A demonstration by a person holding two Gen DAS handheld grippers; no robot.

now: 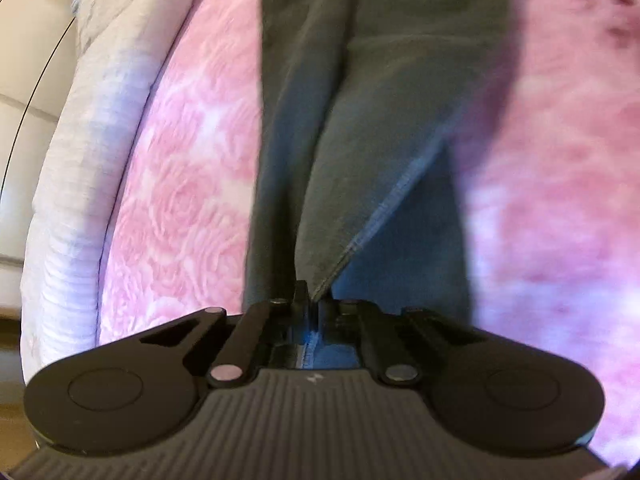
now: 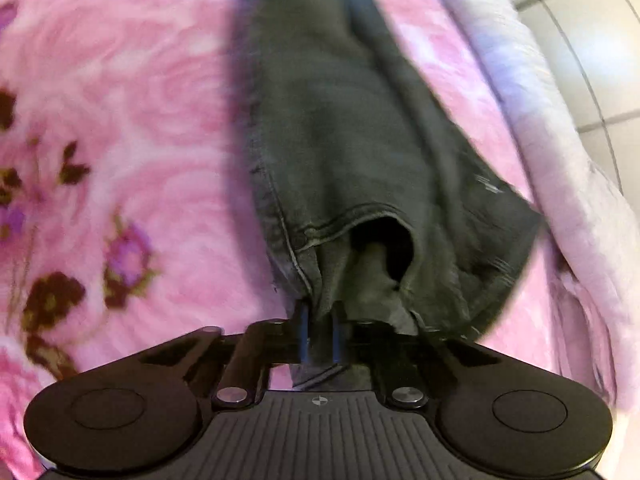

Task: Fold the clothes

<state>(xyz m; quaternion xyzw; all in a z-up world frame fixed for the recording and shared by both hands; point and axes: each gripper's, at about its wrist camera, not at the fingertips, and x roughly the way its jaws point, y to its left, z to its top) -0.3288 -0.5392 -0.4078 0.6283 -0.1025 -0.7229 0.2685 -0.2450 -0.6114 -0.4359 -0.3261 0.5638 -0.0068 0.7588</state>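
Gripping the jeans hems on the pink blanket, both my left gripper and right gripper clenched, I should lift evenly.

We see dark grey denim jeans stretched lengthwise over our pink rose-patterned fleece blanket, one hemmed leg opening gaping.

Both wrist views are aimed steeply down along the fingers, very close to the fabric. The dark jeans on the pink blanket are shared by both.
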